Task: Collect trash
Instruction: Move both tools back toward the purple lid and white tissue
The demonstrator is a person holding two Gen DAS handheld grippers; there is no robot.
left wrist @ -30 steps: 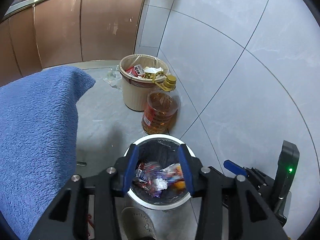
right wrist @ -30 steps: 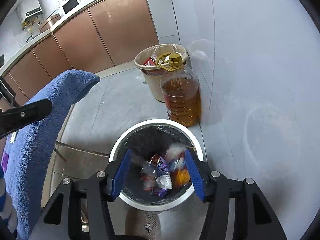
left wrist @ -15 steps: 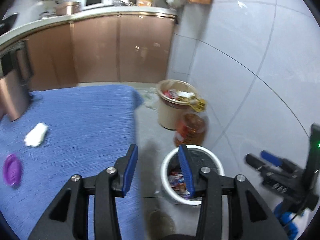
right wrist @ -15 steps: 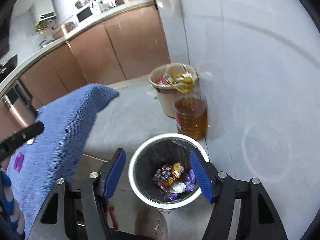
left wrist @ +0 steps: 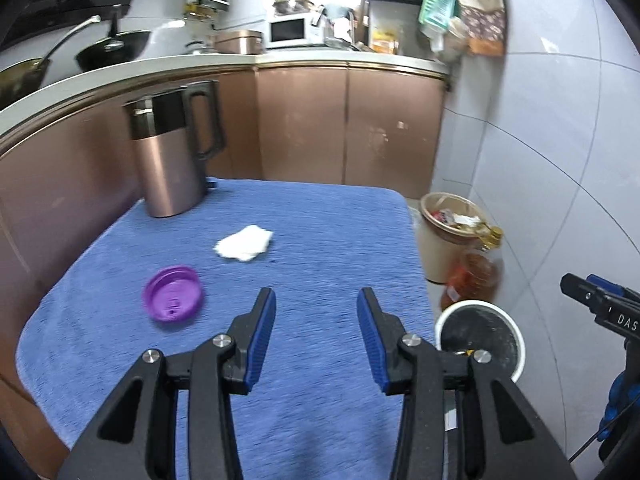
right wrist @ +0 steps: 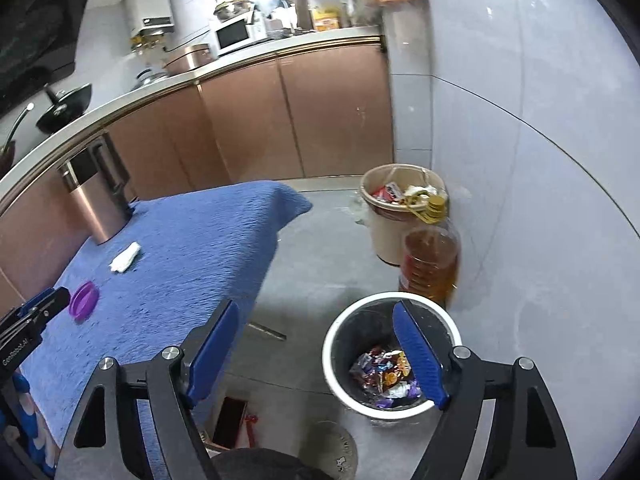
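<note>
A crumpled white tissue (left wrist: 244, 243) and a purple plastic lid (left wrist: 172, 294) lie on the blue cloth-covered table (left wrist: 320, 240). My left gripper (left wrist: 316, 320) is open and empty above the table's near part, right of the lid. The white-rimmed trash bin (right wrist: 390, 356) with a black liner holds several candy wrappers (right wrist: 386, 374) on the floor right of the table. My right gripper (right wrist: 316, 344) is open and empty, above the gap between table and bin. The tissue (right wrist: 125, 257) and lid (right wrist: 83, 296) also show in the right wrist view.
A copper kettle (left wrist: 170, 152) stands at the table's far left. A beige bin full of rubbish (right wrist: 396, 208) and a big bottle of oil (right wrist: 430, 264) stand by the tiled wall. Copper cabinets (left wrist: 344, 120) run behind. A small box (right wrist: 230, 420) lies on the floor.
Both grippers rose from over the trash bin and swung left toward the table. The left one now faces the tissue and lid. The right jaws opened wider.
</note>
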